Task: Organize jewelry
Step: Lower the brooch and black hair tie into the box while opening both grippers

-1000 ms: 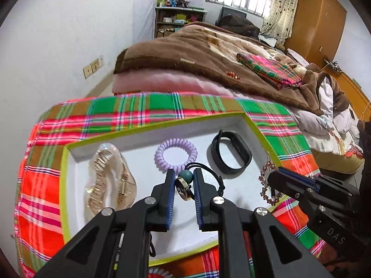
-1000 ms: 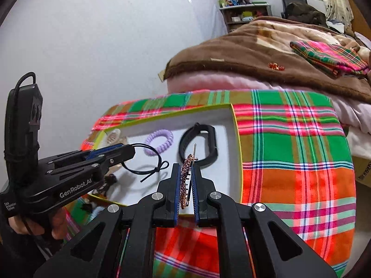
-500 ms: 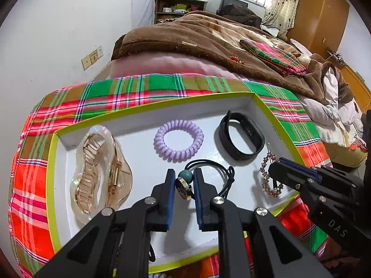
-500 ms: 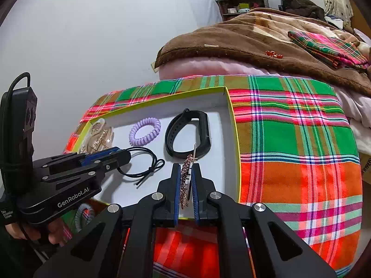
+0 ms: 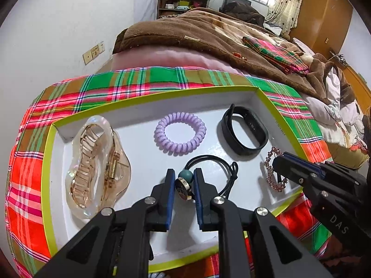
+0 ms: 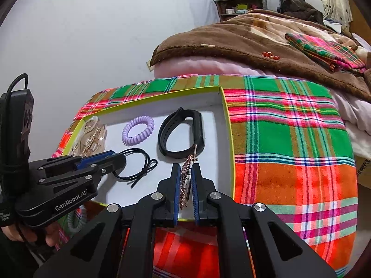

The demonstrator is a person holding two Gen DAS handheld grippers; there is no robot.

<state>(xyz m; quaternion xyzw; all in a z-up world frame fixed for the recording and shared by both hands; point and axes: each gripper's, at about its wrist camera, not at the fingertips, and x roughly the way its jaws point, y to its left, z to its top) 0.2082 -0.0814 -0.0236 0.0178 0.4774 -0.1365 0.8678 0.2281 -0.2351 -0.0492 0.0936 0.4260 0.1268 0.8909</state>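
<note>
Over the white tray (image 5: 148, 106), our left gripper (image 5: 183, 180) clamps the black hair tie's (image 5: 228, 173) bead; our right gripper (image 6: 186, 176) pinches the rhinestone clip (image 6: 185, 180).

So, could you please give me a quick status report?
Left claw shut on hair tie over tray. Right claw shut on clip. Nothing in the way.

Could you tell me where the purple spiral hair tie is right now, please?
The purple spiral hair tie lies flat in the white tray, toward its far side, between the clear hair claw clip and the black wristband.
</note>
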